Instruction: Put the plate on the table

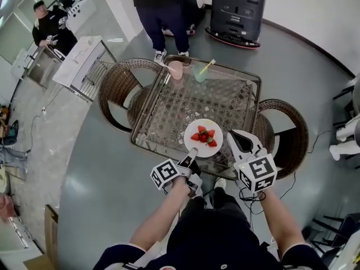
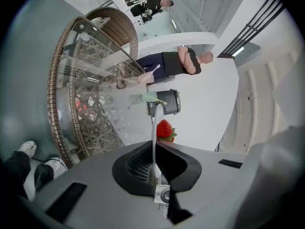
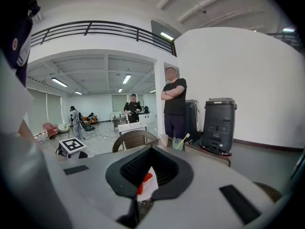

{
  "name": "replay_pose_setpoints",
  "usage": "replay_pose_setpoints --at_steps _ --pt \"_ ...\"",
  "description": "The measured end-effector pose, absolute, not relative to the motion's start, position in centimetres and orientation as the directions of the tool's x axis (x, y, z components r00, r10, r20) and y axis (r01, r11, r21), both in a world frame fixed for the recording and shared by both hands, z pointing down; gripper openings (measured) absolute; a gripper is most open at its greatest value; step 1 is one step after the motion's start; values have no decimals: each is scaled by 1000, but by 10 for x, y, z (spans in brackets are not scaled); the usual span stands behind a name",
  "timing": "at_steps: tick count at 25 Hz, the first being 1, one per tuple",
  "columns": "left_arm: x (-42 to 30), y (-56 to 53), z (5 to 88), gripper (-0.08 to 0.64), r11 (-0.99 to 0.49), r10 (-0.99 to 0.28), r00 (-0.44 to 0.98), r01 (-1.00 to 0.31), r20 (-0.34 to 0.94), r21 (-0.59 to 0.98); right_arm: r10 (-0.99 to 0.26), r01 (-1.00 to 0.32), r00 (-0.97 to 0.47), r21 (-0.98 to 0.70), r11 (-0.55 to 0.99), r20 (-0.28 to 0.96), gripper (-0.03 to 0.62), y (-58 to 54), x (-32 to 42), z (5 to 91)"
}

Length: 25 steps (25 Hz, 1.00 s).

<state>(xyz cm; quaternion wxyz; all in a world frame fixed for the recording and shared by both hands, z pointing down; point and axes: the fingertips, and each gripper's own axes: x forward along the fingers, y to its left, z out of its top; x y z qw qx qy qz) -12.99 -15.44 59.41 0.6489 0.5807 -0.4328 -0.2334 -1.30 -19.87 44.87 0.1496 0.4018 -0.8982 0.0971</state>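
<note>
The plate (image 1: 189, 135) is white and round, and it has red strawberries (image 1: 203, 136) on it. It is over the near edge of the table (image 1: 169, 108), close to the person. In the left gripper view it seems to hang a little above the glass top. I cannot tell if any part of it touches the glass.

The left gripper (image 1: 190, 157) has the plate by its near rim. Its jaws are pressed tight on the thin edge, one on top and one below. The gripper is turned on its side to do this.

The right gripper (image 1: 236, 136) is just beside the plate's right side. Its jaws are closed together, side by side. A small bit of white and red shows in the hollow between them. It looks like the plate and a strawberry, but I cannot tell if the jaws touch it.

The table has a glass top over a woven frame. At its far edge stand a pink cup (image 1: 175, 69) and a green cup (image 1: 201, 73) with a stick in it. A woven chair (image 1: 121, 91) sits at the table's left side and another chair (image 1: 289, 131) at its right. Past the table a person (image 1: 160, 13) stands on the grey floor, near a big black machine (image 1: 239, 7).
</note>
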Motion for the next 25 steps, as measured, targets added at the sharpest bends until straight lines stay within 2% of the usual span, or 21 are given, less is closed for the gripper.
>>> replay_pose_setpoints --at_steps 25 --pt "-96 -222 710 14 328 -706 557 -289 437 899 -674 -810 -540 -96 578 505 3 -232 35 535"
